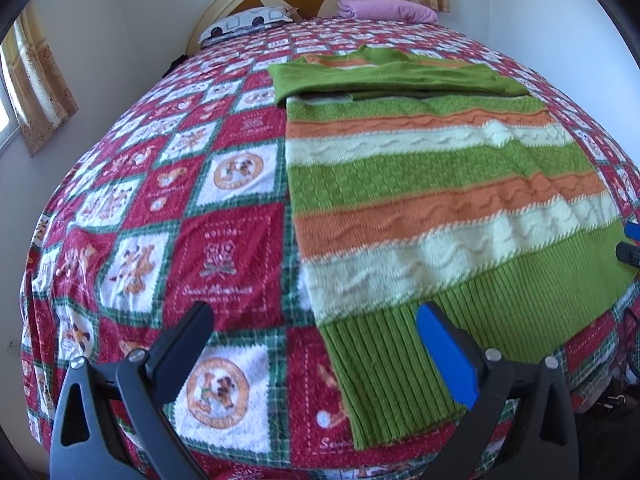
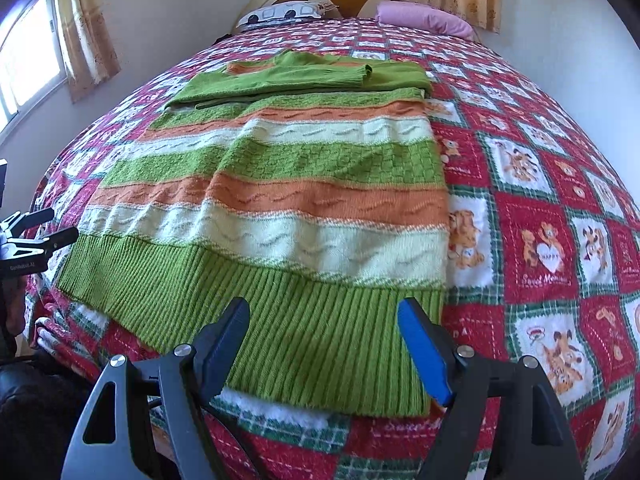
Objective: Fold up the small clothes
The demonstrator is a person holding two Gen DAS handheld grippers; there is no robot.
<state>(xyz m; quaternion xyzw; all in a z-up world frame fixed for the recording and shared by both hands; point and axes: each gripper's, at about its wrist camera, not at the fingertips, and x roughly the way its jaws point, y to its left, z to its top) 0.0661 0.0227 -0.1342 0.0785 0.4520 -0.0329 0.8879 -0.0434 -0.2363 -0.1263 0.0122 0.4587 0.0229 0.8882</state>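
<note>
Sweater, one, striped green, orange and cream, lies flat on the quilted bedspread, sleeves folded across its chest. Two grippers, left gripper and right gripper, hang with jaws wide and empty, each above a corner of the ribbed hem.

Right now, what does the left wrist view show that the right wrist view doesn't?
Only the left wrist view: the sweater's left edge with open quilt beside it, the left tool open over the hem's left corner, and the other tool's tip at the frame's right edge.

Only the right wrist view: the sweater's right edge, the right tool open over the ribbed hem, and a window.

Both: the striped sweater with sleeves folded across its top, the quilt, the pink pillow.
</note>
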